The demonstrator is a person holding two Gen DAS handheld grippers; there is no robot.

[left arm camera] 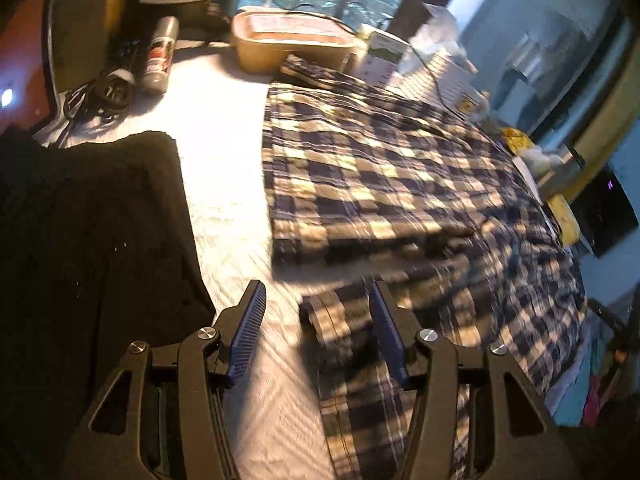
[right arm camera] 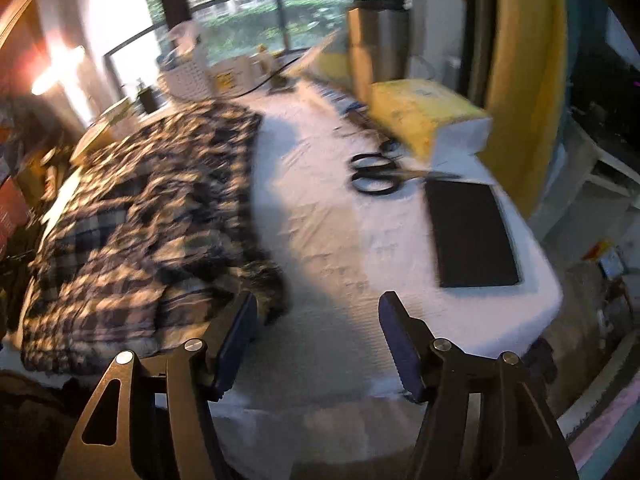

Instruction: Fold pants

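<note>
Both tongs are released: the left tongs are poised over a cloth edge, the right tongs over bare surface. One pair of checked pants lies partly folded there. A hem likely needs gripping next. One black garment and one pair of scissors are counted.

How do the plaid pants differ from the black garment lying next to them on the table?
The plaid pants are checked navy and cream; the black garment is plain black. The pants lie partly folded toward the right of the white table, one end bunched near the left gripper; the black garment lies flatter along the left edge. Both are cloth, apart, and neither is gripped.
</note>
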